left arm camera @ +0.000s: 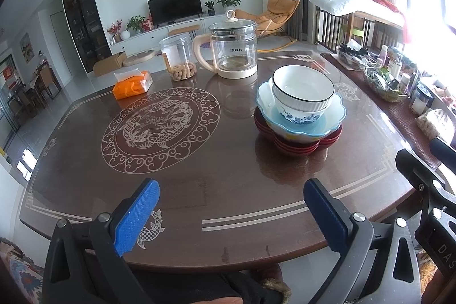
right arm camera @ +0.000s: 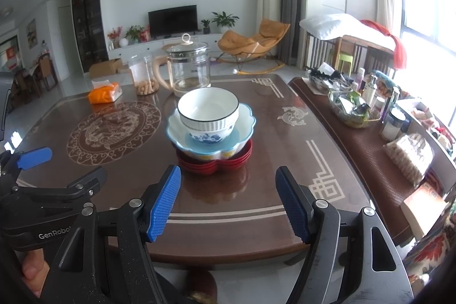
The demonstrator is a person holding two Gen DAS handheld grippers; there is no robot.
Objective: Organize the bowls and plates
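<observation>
One stack of dishes stands on the dark wooden table (left arm camera: 228, 178). A white ribbed bowl with a dark rim (left arm camera: 302, 89) sits in a blue-flowered bowl (left arm camera: 299, 116), inside a scalloped light-blue bowl (left arm camera: 336, 108), on several red plates (left arm camera: 299, 146). In the right wrist view the white bowl (right arm camera: 208, 108) tops the red plates (right arm camera: 213, 164). My left gripper (left arm camera: 230, 214) is open and empty over the table's near edge, left of the stack. My right gripper (right arm camera: 228, 201) is open and empty, just in front of the stack. The left gripper's blue fingertip (right arm camera: 34, 157) shows at that view's left edge.
At the table's far side stand a glass kettle (left arm camera: 233, 50), a clear jar of peanuts (left arm camera: 179, 57) and an orange tissue pack (left arm camera: 132, 84). A sideboard on the right holds a glass tray of bottles and jars (right arm camera: 356, 107) and a snack bag (right arm camera: 410, 155).
</observation>
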